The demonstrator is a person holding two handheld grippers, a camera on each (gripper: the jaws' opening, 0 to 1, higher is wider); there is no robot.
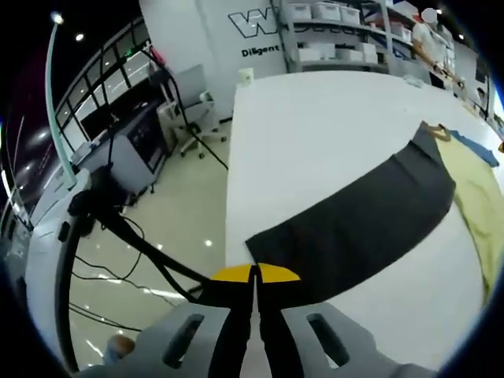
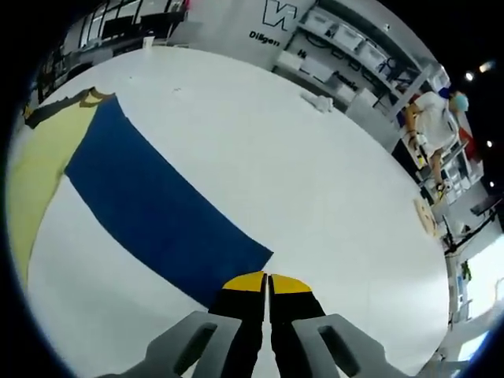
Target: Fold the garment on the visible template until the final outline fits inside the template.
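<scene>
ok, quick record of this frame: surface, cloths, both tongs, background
surface: white table
dark cloth: long dark panel, reads blue in the right gripper view, lying flat
yellow cloth: beside the dark one, at its far end
left tongs: jaws together at the dark cloth's near corner; grip on it unclear
right tongs: jaws together at its other near corner; grip unclear
background: shelves with bins, person

— What do you have in front of you?

— A dark garment [image 1: 358,216] lying flat on the white bench [image 1: 315,118], a long smooth band with straight edges; your left view shows it charcoal, your right view navy blue [image 2: 157,209].

— And the template?

— The pale yellow sheet [image 2: 35,169] at the garment's far end — the garment overlaps its edge, and its near corner reaches toward you.
</scene>
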